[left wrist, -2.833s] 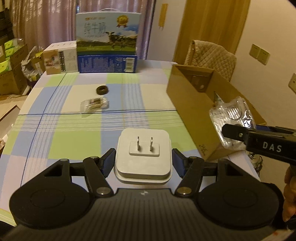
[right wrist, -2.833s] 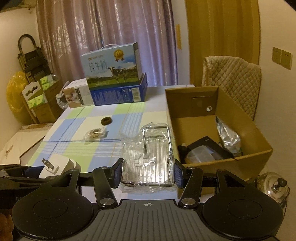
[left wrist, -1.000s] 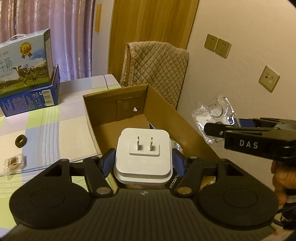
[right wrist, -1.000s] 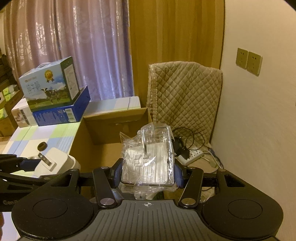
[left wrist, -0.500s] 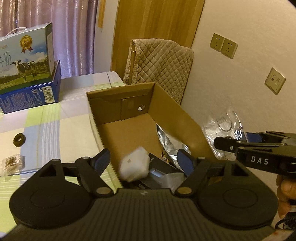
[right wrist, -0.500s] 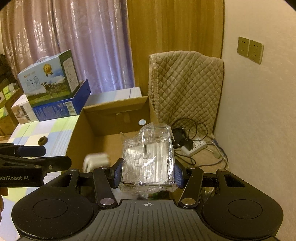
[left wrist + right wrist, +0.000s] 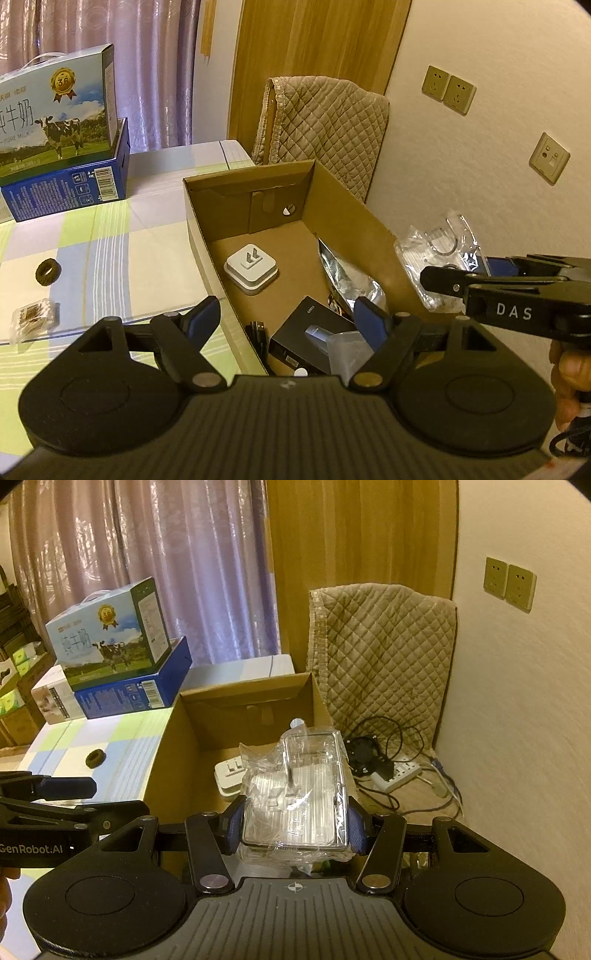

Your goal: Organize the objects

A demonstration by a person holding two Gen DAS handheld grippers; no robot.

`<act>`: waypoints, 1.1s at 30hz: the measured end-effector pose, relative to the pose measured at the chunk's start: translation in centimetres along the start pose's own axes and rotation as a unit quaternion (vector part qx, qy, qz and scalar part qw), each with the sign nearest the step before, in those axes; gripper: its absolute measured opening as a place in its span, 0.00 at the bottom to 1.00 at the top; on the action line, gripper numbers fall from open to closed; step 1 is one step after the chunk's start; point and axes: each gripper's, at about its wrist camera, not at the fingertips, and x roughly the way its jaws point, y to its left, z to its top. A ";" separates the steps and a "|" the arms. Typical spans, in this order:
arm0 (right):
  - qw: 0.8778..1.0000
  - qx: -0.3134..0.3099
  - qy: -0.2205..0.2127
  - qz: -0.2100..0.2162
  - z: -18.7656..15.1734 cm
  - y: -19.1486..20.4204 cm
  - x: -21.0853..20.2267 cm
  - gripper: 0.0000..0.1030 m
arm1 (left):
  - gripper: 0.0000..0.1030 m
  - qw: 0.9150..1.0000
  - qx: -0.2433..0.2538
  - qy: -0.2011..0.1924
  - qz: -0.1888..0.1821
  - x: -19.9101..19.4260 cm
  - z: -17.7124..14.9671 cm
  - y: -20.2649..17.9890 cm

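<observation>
Black left gripper [image 7: 286, 319] with blue pads, silver screws, ribbed grey housing.

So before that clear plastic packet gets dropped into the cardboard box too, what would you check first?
1. Right tongs gripping the clear packet: ok.
2. Left tongs open, with nothing between them: ok.
3. White plug adapter lying inside the cardboard box: ok.
4. Bare floor left in the box beside the adapter: ok.
5. Packet directly over the box opening: cannot tell.
6. Black ring and small packet on the table still to collect: not ok.
</observation>
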 end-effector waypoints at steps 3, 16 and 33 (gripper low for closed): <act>1.000 -0.001 0.001 0.000 0.1 0.1 0.2 0.50 | 0.73 1.000 -0.001 -0.001 -0.002 -0.1 0.0 0.1; 0.996 0.069 0.005 0.048 1.5 -1.1 3.5 0.55 | 0.73 1.000 -0.016 -0.009 0.018 -0.9 0.0 2.4; 0.994 0.069 -0.001 0.086 0.5 4.2 -0.2 0.57 | 0.76 0.997 -0.051 -0.022 0.059 -5.8 -2.9 8.3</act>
